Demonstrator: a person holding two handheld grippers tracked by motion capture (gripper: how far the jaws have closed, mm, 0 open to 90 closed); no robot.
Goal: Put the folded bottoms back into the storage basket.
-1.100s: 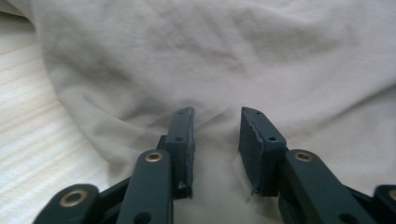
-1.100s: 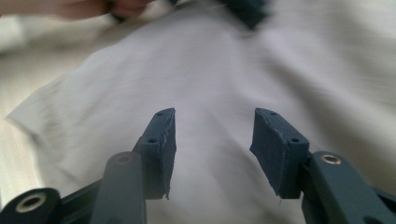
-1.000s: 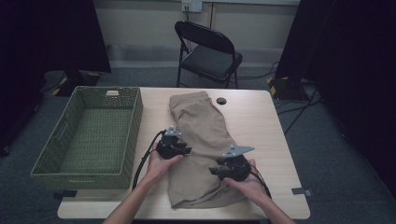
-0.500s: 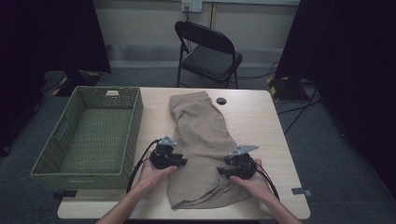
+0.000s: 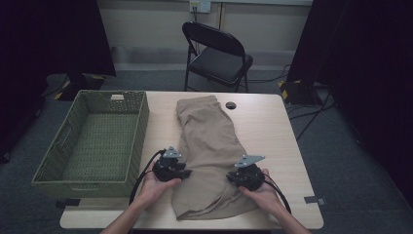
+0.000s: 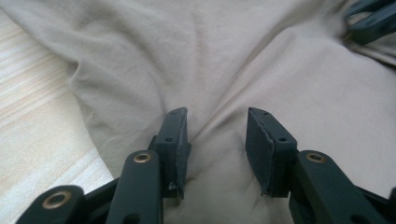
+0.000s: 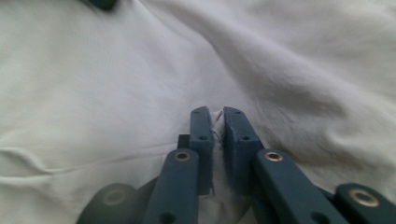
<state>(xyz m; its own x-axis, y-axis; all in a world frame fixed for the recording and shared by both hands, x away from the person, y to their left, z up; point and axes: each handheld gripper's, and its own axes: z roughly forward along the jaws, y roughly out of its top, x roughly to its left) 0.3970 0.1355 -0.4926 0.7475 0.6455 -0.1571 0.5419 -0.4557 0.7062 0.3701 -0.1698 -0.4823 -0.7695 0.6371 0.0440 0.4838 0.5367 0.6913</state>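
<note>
The right gripper (image 5: 242,174) sits at the near right edge of the tan garment (image 5: 209,146). Its jaws have just been closing and now stand clenched on a pinched ridge of the cloth, which shows as a thin fold squeezed between the pads (image 7: 201,135) in the right gripper view. The left gripper (image 5: 182,171) rests at the garment's near left edge, level with its partner across the cloth. Its jaws have just been opening a little and stand apart, pressed down on the fabric; a soft hump of cloth rises between the pads (image 6: 177,135) without being squeezed, so this side is not yet gripped.

From both tongs the garment runs straight away along the table (image 5: 272,126): its long axis points from the person's edge toward the far edge, with the narrower end farthest off. Both hands lie about equally near its lower end, one per side, palms cupping the gripper bodies, forearms angling inward from the near edge.

Beyond the left gripper and off to its outer side stands the green woven basket (image 5: 141,122), near the garment's left edge. Any lift or fold likely depends on the left side first catching cloth.
</note>
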